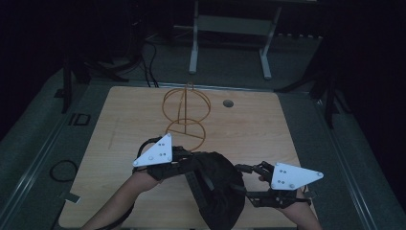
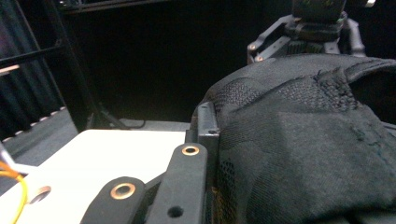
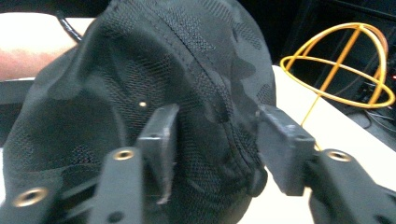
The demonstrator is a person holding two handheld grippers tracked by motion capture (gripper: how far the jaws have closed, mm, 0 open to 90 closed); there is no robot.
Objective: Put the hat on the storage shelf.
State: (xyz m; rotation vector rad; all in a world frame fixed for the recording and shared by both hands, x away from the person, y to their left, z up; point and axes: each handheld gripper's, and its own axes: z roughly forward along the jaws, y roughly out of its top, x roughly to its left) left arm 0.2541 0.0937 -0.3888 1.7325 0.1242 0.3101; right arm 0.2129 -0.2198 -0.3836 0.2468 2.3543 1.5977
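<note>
A black mesh cap (image 1: 218,184) lies at the near middle of the wooden table (image 1: 268,129). My left gripper (image 1: 184,160) reaches into its left side. In the left gripper view one jaw presses against the cap's fabric (image 2: 303,154) and the other jaw is hidden under it, so the left gripper (image 2: 212,133) looks shut on the cap. My right gripper (image 1: 246,168) sits at the cap's right side. In the right gripper view it (image 3: 219,135) stands open, jaws apart around the cap's crown (image 3: 177,70). A gold wire hat stand (image 1: 186,115) rises just behind the cap, upright (image 3: 345,65).
A round cable hole (image 1: 228,103) sits in the table right of the stand. White desk legs (image 1: 230,43) stand on the floor beyond the far edge. A cable loop (image 1: 63,170) lies on the floor at the left. The room is dark.
</note>
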